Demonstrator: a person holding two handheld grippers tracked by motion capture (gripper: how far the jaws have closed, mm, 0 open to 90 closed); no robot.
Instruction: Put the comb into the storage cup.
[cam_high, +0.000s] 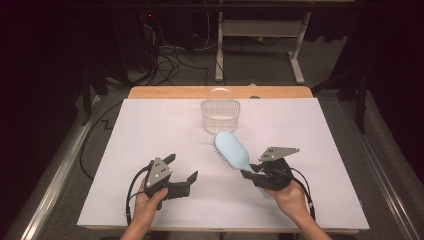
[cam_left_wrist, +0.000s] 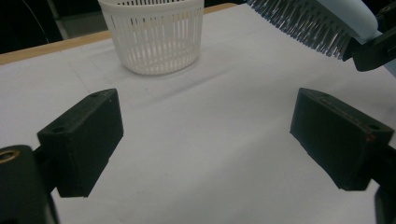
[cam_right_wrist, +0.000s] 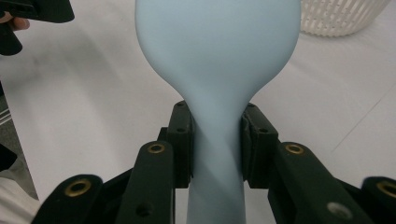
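From above, your right gripper (cam_high: 248, 174) clamps the handle of the light blue hairbrush (cam_high: 233, 150), whose head points far-left toward the white basket (cam_high: 220, 116) at the table's far middle. Your left gripper (cam_high: 181, 168) hovers near-left, jaws apart. In the left gripper view, nothing sits between its jaws. In the right gripper view, both pads (cam_right_wrist: 181, 140) squeeze the brush neck.

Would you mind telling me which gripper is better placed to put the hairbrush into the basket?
Right. The right gripper already clamps the hairbrush by its handle, head toward the basket; the left gripper is open and empty.
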